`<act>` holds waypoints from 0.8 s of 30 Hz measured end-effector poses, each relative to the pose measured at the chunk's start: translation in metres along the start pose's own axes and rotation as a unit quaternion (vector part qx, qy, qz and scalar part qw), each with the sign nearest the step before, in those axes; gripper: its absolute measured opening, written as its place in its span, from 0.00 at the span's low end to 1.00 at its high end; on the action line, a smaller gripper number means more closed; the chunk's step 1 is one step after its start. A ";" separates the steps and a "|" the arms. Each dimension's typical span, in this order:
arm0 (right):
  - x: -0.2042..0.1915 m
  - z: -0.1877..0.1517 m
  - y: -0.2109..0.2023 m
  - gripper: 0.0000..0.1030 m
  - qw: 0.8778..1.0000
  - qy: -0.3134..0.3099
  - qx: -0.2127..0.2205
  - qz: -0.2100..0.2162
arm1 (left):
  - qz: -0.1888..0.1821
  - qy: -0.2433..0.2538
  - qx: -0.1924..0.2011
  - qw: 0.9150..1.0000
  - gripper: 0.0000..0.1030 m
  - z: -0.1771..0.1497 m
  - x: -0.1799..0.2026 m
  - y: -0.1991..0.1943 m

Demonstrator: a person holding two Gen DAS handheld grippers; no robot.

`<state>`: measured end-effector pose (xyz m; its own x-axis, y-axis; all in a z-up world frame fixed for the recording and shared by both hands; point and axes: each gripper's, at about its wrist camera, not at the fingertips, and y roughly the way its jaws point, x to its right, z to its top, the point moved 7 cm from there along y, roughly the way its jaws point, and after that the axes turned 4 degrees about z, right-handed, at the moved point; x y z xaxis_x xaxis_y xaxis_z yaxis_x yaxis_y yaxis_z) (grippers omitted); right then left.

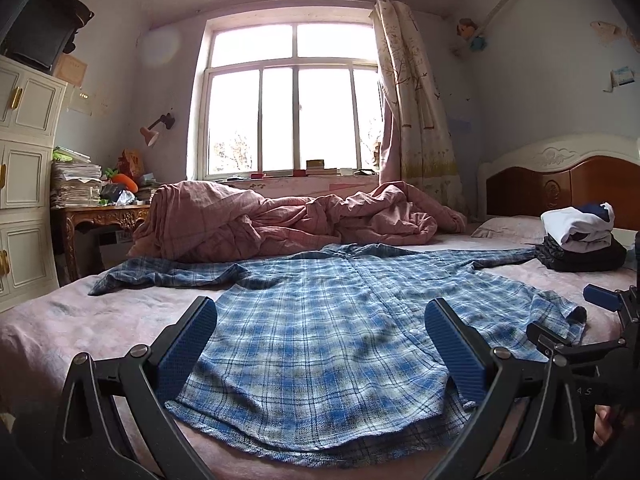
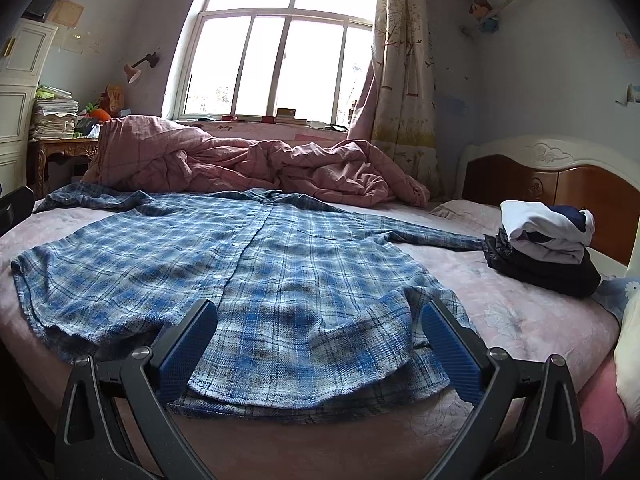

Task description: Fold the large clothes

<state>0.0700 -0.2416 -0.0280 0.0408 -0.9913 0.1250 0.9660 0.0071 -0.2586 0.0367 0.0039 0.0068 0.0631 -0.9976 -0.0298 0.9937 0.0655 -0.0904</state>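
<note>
The shirt (image 1: 320, 332), a blue plaid one, lies spread flat on the bed (image 1: 60, 320), front up, buttoned, collar toward the window (image 1: 292, 100) and hem at the near edge. One sleeve stretches left toward the pink quilt (image 1: 260, 220), the other right toward the stack (image 1: 580, 240) of folded clothes by the headboard (image 1: 560, 184).

Left gripper (image 1: 320, 344) hovers over the hem, jaws wide apart, nothing between the blue pads (image 1: 188, 352), which straddle the shirt's lower middle. Right gripper (image 2: 320, 344) is open just as wide, sitting over the hem's right corner, where the cloth is rumpled and a little folded over. It too holds nothing. In the left view the right gripper also shows at the far right edge, beside the shirt's side seam.
</note>
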 end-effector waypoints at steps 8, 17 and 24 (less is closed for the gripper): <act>0.002 0.000 0.000 1.00 1.000 0.000 0.000 -0.001 | 0.002 -0.002 -0.004 1.000 1.00 -0.001 0.000 0.001; 0.007 0.000 0.000 1.00 1.000 0.012 0.000 -0.002 | -0.002 -0.013 -0.007 1.000 1.00 -0.002 -0.001 0.003; 0.005 0.001 -0.003 1.00 1.000 0.003 0.008 -0.011 | 0.012 0.005 -0.003 1.000 1.00 -0.001 0.001 0.001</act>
<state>0.0677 -0.2469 -0.0255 0.0184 -0.9920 0.1246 0.9705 -0.0122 -0.2407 0.0377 0.0031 0.0058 0.0861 -0.9954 -0.0426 0.9913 0.0899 -0.0965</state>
